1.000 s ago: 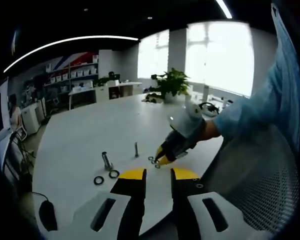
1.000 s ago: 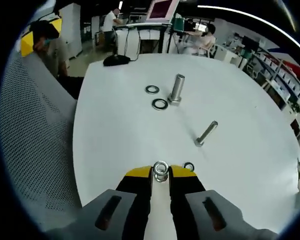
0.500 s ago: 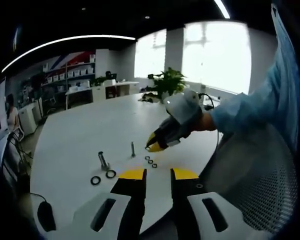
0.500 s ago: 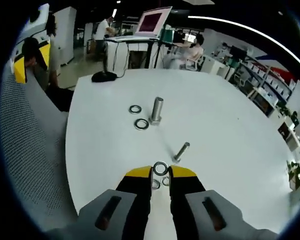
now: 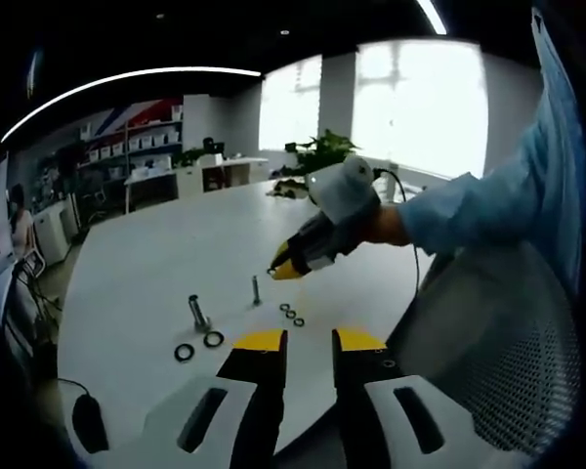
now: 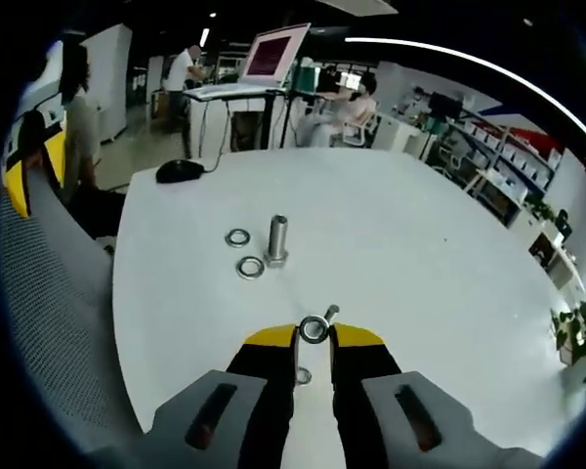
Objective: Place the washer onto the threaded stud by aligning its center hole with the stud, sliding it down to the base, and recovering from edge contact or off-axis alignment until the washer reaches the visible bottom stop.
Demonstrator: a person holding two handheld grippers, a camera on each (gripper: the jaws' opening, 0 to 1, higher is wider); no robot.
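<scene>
Partly hidden behind the held washer [image 6: 314, 329]: the thin threaded stud [image 6: 329, 314], only its top showing in the right gripper view. Lower down in the gap between the jaws, one loose washer [image 6: 303, 375] on the table [image 6: 420, 254], half covered. Right gripper [image 6: 313, 337] clenched on the washer at the yellow fingertips, raised above the table just in front of the stud. Near the table's middle, one thick bolt [image 6: 276, 240] upright, two dark washers [image 6: 244, 252] beside it. Left gripper [image 5: 307, 341] held off the table's near edge, empty, jaws slightly apart. Three small washers [image 5: 291, 314] counted near the stud.
</scene>
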